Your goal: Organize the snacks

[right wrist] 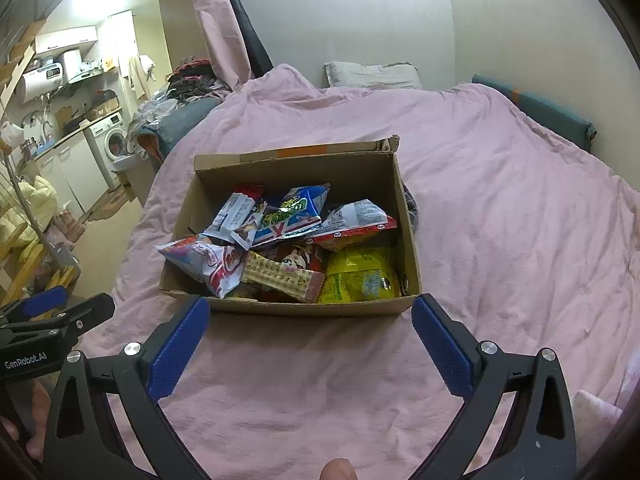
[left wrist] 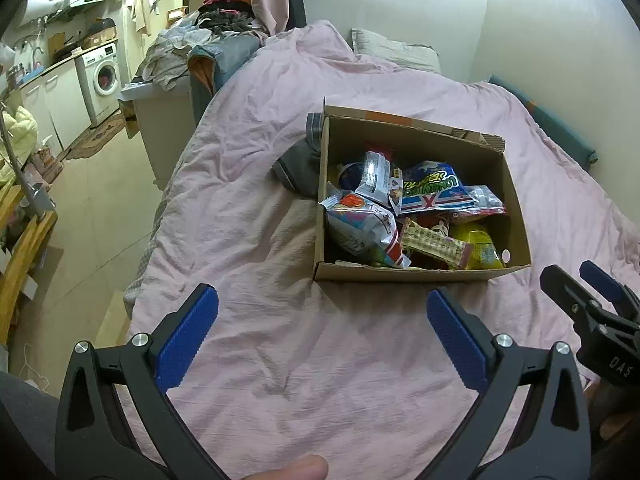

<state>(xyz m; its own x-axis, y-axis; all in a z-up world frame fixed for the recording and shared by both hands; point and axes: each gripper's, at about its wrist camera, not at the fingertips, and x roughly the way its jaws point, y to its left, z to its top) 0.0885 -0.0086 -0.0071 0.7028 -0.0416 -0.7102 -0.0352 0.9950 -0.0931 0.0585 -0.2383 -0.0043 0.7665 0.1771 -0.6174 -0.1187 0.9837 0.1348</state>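
An open cardboard box (left wrist: 516, 196) (right wrist: 406, 216) sits on a pink bed cover, filled with several snack packets. Among them are a blue flag-print bag (left wrist: 434, 190) (right wrist: 294, 216), a white and red bag (left wrist: 360, 224) (right wrist: 208, 260), a yellow bag (left wrist: 482, 250) (right wrist: 360, 276) and a long pale bar (left wrist: 434, 242) (right wrist: 280, 274). My left gripper (left wrist: 322, 300) hangs open over the bare cover, short of the box's near wall. My right gripper (right wrist: 310, 308) is open too, its tips just before the box front. Neither holds anything.
A dark grey cloth (left wrist: 300, 168) lies against the box's side. Pillows (right wrist: 372, 76) rest at the head of the bed by the wall. Left of the bed are a clothes pile (left wrist: 192, 48), a washing machine (left wrist: 102, 76) and a wooden shelf (left wrist: 24, 248).
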